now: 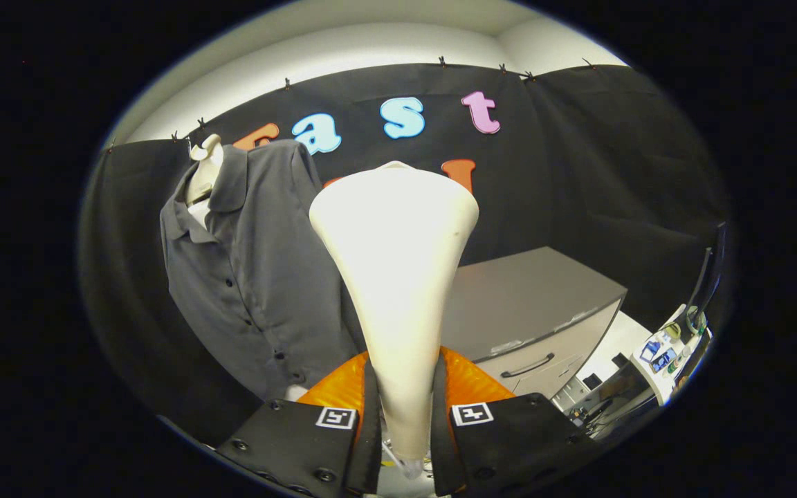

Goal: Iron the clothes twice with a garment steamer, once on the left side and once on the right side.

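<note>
A cream garment steamer point(396, 277) stands up between my fingers, its narrow handle pinched by both of them and its wide head flaring upward. My gripper point(402, 408) is shut on that handle. A dark grey button-up shirt point(250, 277) hangs on a pale mannequin neck point(203, 173) beyond the fingers and to the left of the steamer head. The steamer head sits beside the shirt's right edge and hides part of it; whether they touch I cannot tell.
A grey cabinet point(530, 311) with a drawer handle stands to the right behind the steamer. Farther right is a cluttered white surface point(668, 353) with small items and a dark monitor edge. Black cloth walls close off the back.
</note>
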`<state>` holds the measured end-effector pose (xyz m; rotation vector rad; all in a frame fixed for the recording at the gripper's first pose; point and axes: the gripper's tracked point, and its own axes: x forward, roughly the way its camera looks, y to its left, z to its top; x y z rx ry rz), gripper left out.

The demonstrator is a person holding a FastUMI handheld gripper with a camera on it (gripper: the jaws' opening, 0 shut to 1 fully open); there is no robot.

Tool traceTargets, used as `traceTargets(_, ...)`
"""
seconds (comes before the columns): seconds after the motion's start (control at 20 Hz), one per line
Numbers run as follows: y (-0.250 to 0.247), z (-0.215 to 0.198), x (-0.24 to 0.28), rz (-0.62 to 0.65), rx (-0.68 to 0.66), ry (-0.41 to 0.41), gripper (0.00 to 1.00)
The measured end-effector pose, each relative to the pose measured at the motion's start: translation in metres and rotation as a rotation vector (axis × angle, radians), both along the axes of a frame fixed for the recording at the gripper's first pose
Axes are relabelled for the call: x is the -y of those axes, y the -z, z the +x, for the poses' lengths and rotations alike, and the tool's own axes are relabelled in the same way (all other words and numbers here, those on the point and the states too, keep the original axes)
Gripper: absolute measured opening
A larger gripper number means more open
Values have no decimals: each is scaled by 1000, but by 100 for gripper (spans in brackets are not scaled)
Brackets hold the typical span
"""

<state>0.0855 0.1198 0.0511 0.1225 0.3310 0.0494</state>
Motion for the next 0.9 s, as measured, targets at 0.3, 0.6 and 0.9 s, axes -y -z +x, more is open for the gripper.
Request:
traceTargets(0.3,-58,3,19,-9,115,-26,36)
traceTargets(0.6,-70,10,24,-14,146,-46,36)
traceTargets(0.9,-65,14,22,-5,138,-65,37)
